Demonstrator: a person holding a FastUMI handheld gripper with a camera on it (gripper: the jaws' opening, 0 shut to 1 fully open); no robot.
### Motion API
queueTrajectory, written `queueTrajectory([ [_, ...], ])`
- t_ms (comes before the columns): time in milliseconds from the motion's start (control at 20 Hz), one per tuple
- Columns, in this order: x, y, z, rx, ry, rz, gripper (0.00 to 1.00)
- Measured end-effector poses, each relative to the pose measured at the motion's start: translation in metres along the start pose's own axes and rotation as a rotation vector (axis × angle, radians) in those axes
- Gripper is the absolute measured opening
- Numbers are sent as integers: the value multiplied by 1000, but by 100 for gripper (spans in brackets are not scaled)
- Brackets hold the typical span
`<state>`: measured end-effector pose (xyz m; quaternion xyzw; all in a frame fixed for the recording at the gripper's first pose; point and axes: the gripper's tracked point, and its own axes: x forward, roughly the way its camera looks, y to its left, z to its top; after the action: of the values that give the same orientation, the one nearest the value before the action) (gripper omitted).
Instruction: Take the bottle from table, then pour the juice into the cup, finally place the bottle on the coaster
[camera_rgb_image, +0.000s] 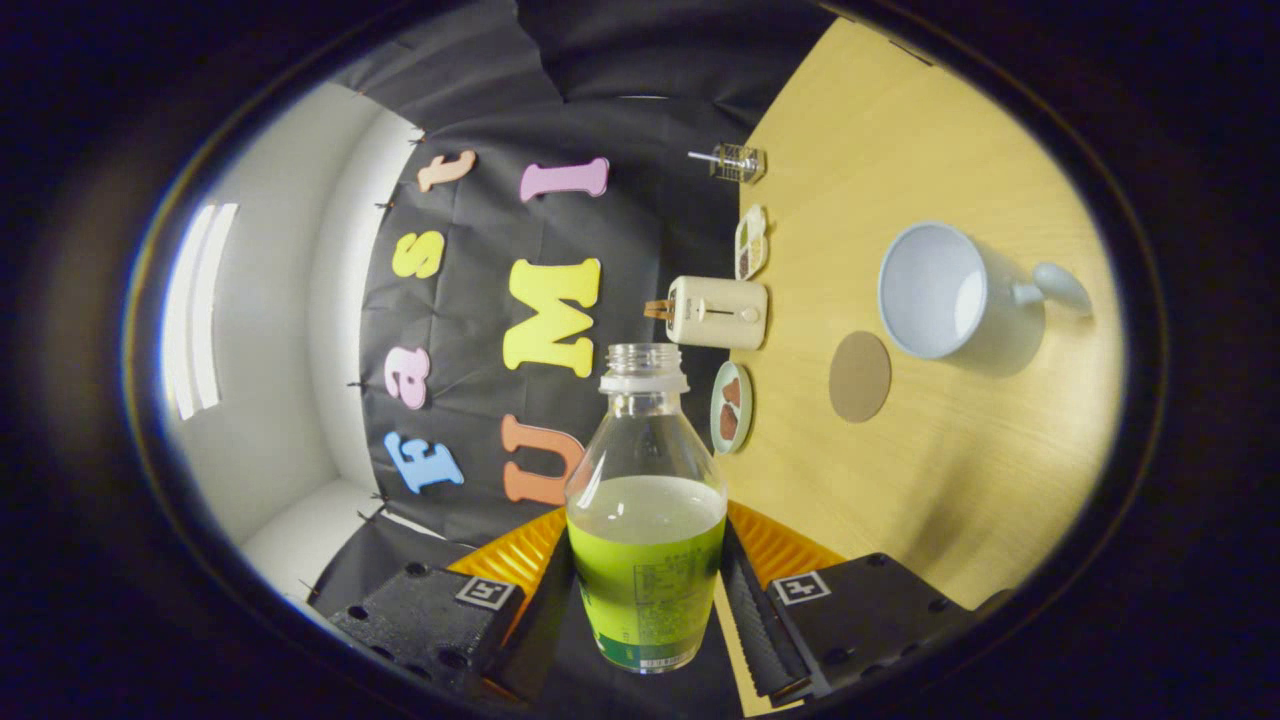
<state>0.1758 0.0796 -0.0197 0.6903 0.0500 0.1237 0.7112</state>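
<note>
Pale wooden table bearing white cup, round coaster, toaster, two small dishes, clear rack.

A staged recording booth got up as a kitchen corner: black cloth wall pinned over plain white walls, a pale wood table set with a toaster, small plates of food and a white cup.

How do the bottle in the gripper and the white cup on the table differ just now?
The bottle is clear and holds juice; the cup is white, opaque and empty. The bottle sits clamped between the gripper fingers; the cup rests free on the table, beyond the coaster. Both are uncapped, open-mouthed.
</note>
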Motion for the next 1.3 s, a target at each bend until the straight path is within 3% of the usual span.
queueTrajectory([
  [250,5,4,-5,193,9,55,78],
  [1300,-6,16,16,425,-32,109,78],
])
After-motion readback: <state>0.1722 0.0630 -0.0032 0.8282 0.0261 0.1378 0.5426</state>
